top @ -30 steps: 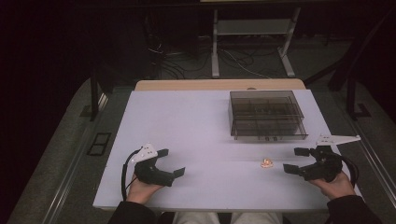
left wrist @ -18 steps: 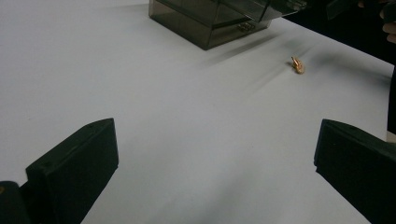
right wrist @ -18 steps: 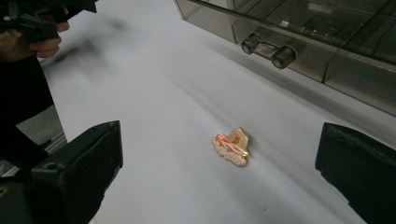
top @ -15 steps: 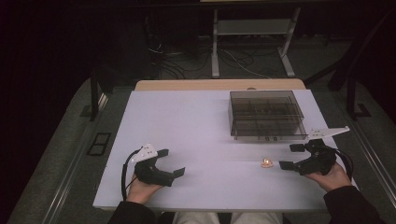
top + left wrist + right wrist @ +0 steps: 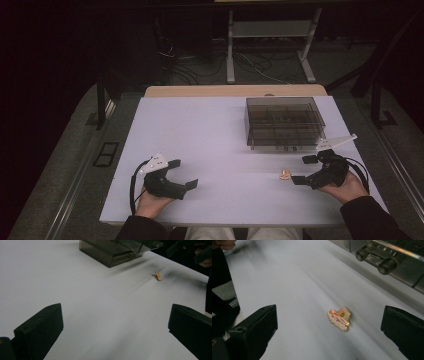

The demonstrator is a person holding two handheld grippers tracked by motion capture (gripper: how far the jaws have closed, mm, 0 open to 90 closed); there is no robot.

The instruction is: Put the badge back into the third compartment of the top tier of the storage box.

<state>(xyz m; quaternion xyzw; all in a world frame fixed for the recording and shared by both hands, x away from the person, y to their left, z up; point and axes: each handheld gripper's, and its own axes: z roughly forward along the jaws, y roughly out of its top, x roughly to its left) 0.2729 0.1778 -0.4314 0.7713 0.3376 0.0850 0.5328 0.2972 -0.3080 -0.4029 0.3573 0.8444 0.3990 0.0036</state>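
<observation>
A small gold and pink pin (image 5: pixel 285 175) lies flat on the white table (image 5: pixel 215 145), and it is close up in the right gripper view (image 5: pixel 339 318). My right gripper (image 5: pixel 304 170) stands open just right of the pin, its jaws wide on either side without touching it. At the near left of the table my left gripper (image 5: pixel 183 174) rests open with nothing between its jaws. From the left gripper view the pin (image 5: pixel 158 276) lies far off ahead.
A smoky clear plastic drawer box (image 5: pixel 284 121) stands at the back right of the table, its round knobs (image 5: pixel 387 265) facing me. A wooden strip (image 5: pixel 235 90) runs along the far edge. Dark floor, cables and a metal stand lie beyond.
My right gripper has moved left and forward toward the pin, bringing its jaws close on both sides of it. The left gripper has stayed still.
</observation>
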